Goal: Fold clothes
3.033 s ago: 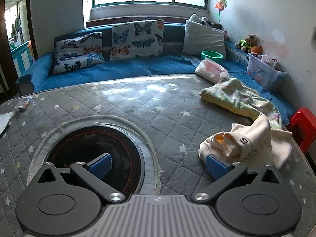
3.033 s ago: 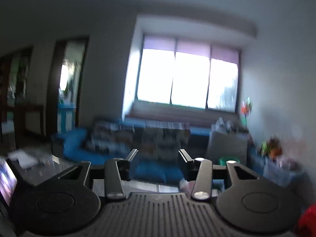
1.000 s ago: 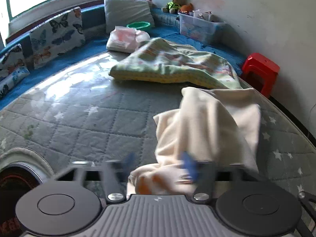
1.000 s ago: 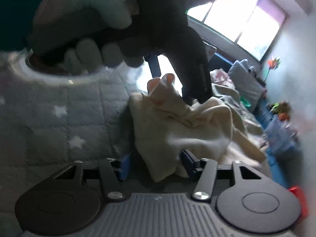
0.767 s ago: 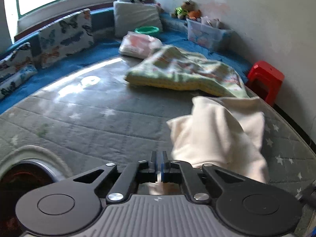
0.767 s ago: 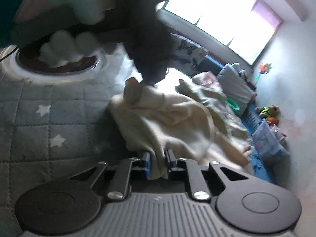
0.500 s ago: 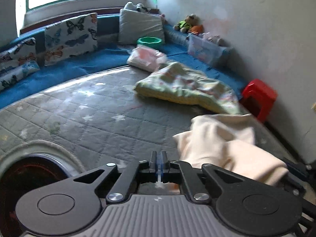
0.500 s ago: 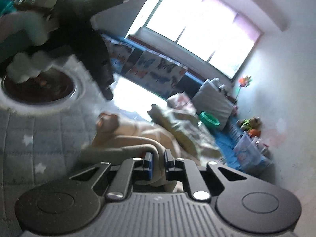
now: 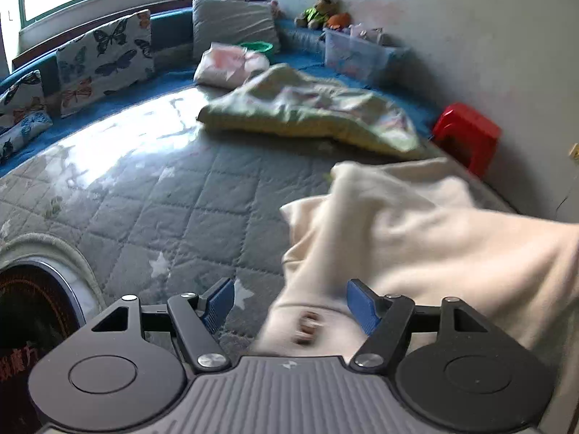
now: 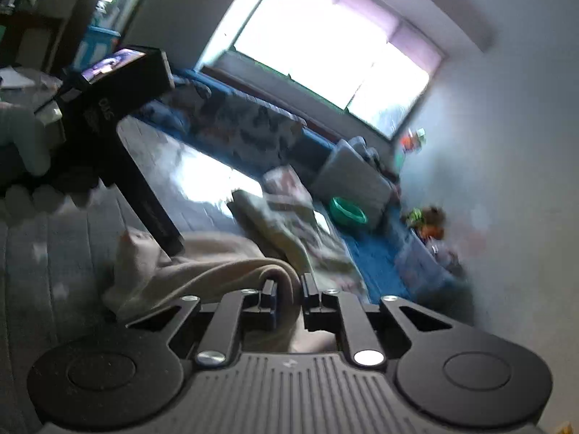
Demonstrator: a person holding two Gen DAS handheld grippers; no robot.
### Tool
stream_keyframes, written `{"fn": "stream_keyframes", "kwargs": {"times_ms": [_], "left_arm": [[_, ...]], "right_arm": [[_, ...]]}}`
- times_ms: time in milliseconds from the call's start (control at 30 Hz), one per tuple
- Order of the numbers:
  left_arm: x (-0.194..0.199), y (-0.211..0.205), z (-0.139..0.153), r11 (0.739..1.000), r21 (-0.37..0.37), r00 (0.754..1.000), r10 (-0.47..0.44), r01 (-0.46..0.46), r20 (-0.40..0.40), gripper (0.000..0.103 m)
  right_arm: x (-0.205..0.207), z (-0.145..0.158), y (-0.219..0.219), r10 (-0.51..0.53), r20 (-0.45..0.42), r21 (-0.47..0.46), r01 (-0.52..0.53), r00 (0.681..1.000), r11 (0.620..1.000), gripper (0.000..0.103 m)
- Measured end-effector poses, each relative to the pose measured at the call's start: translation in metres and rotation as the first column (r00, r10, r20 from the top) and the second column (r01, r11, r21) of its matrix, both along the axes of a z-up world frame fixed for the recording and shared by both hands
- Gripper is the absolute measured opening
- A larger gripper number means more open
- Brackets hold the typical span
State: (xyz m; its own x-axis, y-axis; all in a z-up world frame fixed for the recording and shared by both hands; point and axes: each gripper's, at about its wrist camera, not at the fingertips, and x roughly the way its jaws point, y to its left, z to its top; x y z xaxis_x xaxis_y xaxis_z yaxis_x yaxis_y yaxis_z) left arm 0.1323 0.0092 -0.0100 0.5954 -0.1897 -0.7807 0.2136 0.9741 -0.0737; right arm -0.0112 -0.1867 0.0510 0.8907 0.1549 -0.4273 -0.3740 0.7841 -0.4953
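Note:
A cream garment hangs stretched across the right of the left wrist view, above the grey quilted star-print table cover. My left gripper is open; a fold of the garment lies between its blue pads without being clamped. In the right wrist view my right gripper is shut on a bunched edge of the cream garment, lifted off the surface. The left gripper's black body shows at the left of that view.
A pale green patterned blanket lies crumpled farther back. A round dark opening sits at the left. Butterfly cushions, a grey pillow, a green bowl, a clear storage box and a red stool line the back and right.
My left gripper has opened and let go of the garment. My right gripper stays shut on it and has raised it, pulling the cloth out to the right.

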Motion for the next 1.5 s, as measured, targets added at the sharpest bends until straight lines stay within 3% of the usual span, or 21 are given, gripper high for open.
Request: {"fn": "stream_keyframes", "kwargs": {"times_ms": [100,167,233,300,333,367,467,667,767,867,967,1167,1367,1500], "left_arm": [[0.008,-0.002,-0.018,1.0,0.007,0.999,0.014,-0.014,-0.028,0.074],[0.008,-0.006,-0.023,1.0,0.02,1.0,0.01,-0.01,-0.003,0.084],[0.006,-0.015,-0.026,0.998,0.056,1.0,-0.006,0.005,0.02,0.084],[0.004,-0.019,-0.026,0.998,0.048,0.999,-0.033,0.032,0.037,0.077],[0.002,-0.02,-0.026,0.998,0.041,0.998,-0.047,0.045,0.045,0.064],[0.0,-0.022,-0.025,0.998,0.033,0.997,-0.061,0.059,0.054,0.045],[-0.006,-0.02,-0.023,0.998,0.013,0.996,-0.064,0.064,0.062,0.017],[-0.015,0.011,-0.013,0.999,0.023,0.996,0.032,-0.035,0.089,0.011],[-0.027,0.039,-0.006,0.991,0.076,0.987,0.1,-0.11,0.122,0.011],[-0.05,0.076,0.002,0.966,0.143,0.969,0.192,-0.214,0.154,0.011],[-0.083,0.116,0.01,0.924,0.208,0.941,0.288,-0.321,0.176,0.011],[-0.178,0.186,0.013,0.854,0.239,0.887,0.45,-0.462,0.107,0.011],[-0.244,0.235,0.009,0.809,0.182,0.826,0.563,-0.559,0.038,0.012],[-0.263,0.247,0.013,0.794,0.161,0.807,0.59,-0.587,0.032,0.012]], "right_arm": [[-0.005,-0.008,-0.016,-0.054,-0.051,-0.03,0.053,0.997,0.998,0.022],[-0.011,-0.014,-0.025,-0.075,-0.091,-0.018,0.074,0.993,0.997,0.022],[-0.018,-0.018,-0.031,-0.09,-0.122,0.004,0.091,0.988,0.996,0.026],[-0.024,-0.022,-0.035,-0.071,-0.181,0.067,0.084,0.981,0.994,0.03],[-0.026,-0.024,-0.035,-0.052,-0.215,0.106,0.076,0.975,0.992,0.032],[-0.026,-0.027,-0.034,-0.034,-0.24,0.136,0.069,0.97,0.988,0.035],[-0.02,-0.037,-0.026,0.002,-0.292,0.195,0.058,0.956,0.979,0.039],[0.01,-0.063,-0.003,0.013,-0.353,0.277,0.091,0.936,0.957,0.039],[0.025,-0.069,0.012,0.053,-0.404,0.343,0.098,0.913,0.934,0.037],[0.035,-0.071,0.035,0.113,-0.416,0.385,0.063,0.902,0.921,0.024],[0.037,-0.072,0.069,0.208,-0.422,0.409,-0.02,0.882,0.912,0.013],[0.018,-0.071,0.129,0.412,-0.435,0.427,-0.22,0.801,0.877,0.01],[0.012,-0.075,0.144,0.434,-0.47,0.416,-0.24,0.769,0.877,0.023],[0.02,-0.081,0.158,0.499,-0.511,0.496,-0.233,0.7,0.836,0.04]]}}
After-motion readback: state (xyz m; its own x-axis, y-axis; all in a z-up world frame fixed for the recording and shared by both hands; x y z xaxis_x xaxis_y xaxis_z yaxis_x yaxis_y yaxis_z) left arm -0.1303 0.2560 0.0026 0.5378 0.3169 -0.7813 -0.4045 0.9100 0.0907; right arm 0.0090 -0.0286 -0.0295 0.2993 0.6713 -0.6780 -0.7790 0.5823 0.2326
